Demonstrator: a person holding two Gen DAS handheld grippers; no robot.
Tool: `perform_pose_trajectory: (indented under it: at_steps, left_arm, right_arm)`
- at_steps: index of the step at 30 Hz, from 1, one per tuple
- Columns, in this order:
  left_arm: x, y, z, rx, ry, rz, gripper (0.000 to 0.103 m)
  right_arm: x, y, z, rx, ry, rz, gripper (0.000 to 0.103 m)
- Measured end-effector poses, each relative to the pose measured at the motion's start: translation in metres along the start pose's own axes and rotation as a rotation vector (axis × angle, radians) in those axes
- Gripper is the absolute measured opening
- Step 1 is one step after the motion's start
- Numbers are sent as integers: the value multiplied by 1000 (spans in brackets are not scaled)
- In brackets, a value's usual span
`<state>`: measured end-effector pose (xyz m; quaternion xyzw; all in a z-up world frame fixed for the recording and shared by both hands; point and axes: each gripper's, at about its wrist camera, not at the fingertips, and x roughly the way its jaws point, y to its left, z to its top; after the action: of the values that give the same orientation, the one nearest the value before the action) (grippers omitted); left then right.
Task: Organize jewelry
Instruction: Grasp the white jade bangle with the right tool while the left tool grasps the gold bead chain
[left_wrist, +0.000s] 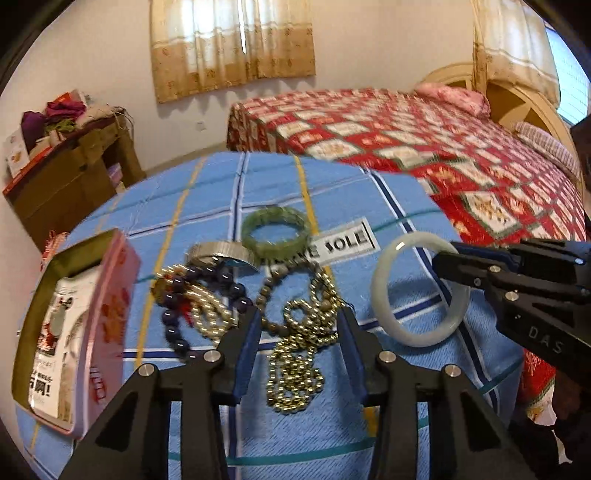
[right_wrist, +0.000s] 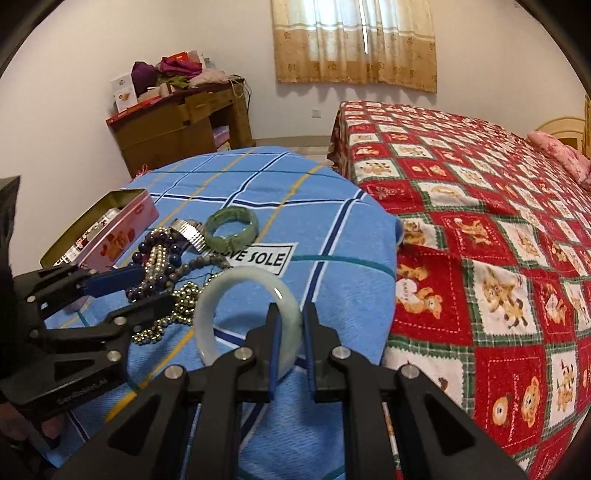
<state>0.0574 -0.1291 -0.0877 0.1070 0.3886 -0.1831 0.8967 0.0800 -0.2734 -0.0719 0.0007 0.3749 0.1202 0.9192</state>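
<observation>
Pinching pale bangle (right_wrist: 240, 317) between right fingers (right_wrist: 275, 343).

White walls (right_wrist: 74, 110), curtained window (right_wrist: 354, 40) glowing, wooden dresser (right_wrist: 177, 125) piled with clothes, bed (right_wrist: 480, 221) under red patchwork quilt

We count two solid bangles on the blue checked cloth (left_wrist: 332, 184): one pale white bangle (left_wrist: 384, 295) and one green bangle (left_wrist: 275, 230). Beside them we see one metal watch band (left_wrist: 221, 253), one string of dark purple beads (left_wrist: 173, 317), and one open pink tin (left_wrist: 110, 295); the tangled gold bead chains (left_wrist: 295, 354) we cannot count apart.
</observation>
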Motion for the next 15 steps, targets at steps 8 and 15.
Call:
perform_pose_trajectory:
  at_steps: [8, 15]
  left_arm:
    - [-11, 15, -5, -44, -3, -51, 4]
    - [-47, 35, -1, -88, -86, -47, 4]
  right_arm:
    - [-3, 2, 1, 1, -17, 11, 14]
    - [-7, 9, 4, -10, -33, 23, 14]
